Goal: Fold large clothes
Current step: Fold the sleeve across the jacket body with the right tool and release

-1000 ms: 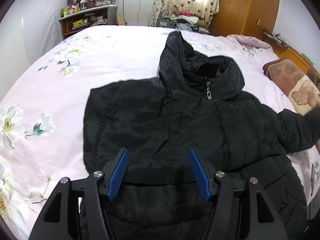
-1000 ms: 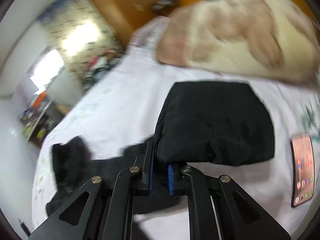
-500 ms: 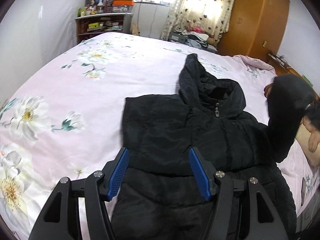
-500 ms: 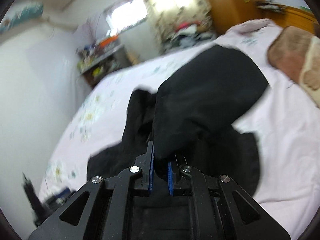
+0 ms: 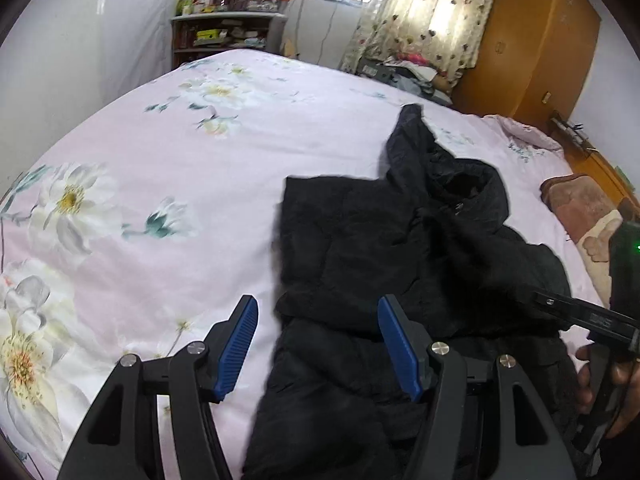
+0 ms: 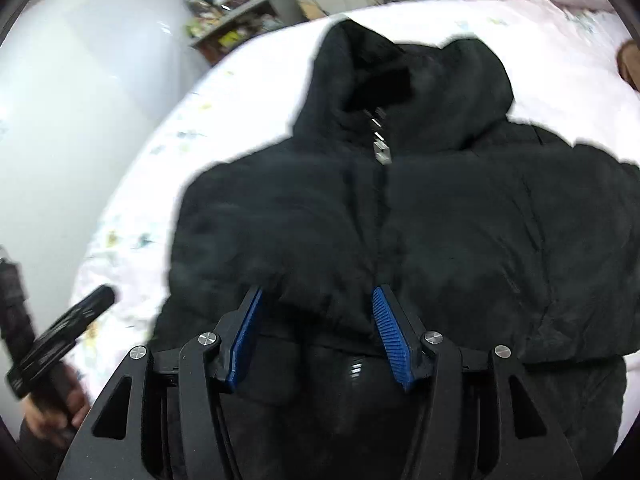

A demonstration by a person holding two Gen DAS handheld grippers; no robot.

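Hovering over the black jacket (image 6: 400, 220) spread on the bed (image 5: 160, 152), the right claw (image 6: 316, 340) has just sprung apart, sleeve released; left claw (image 5: 318, 348) gapes empty. That puffy sleeve could spring back open.

Bed (image 5: 248, 152) under me, pink sheet with white flowers. Black hooded jacket (image 5: 400, 264) lies flat on it, hood toward far end, zip up front, both sleeves folded in over chest. Brown blanket (image 5: 580, 216) on bed at my right, just beside jacket. From my right camera, jacket (image 6: 400, 220) covers most of sheet.
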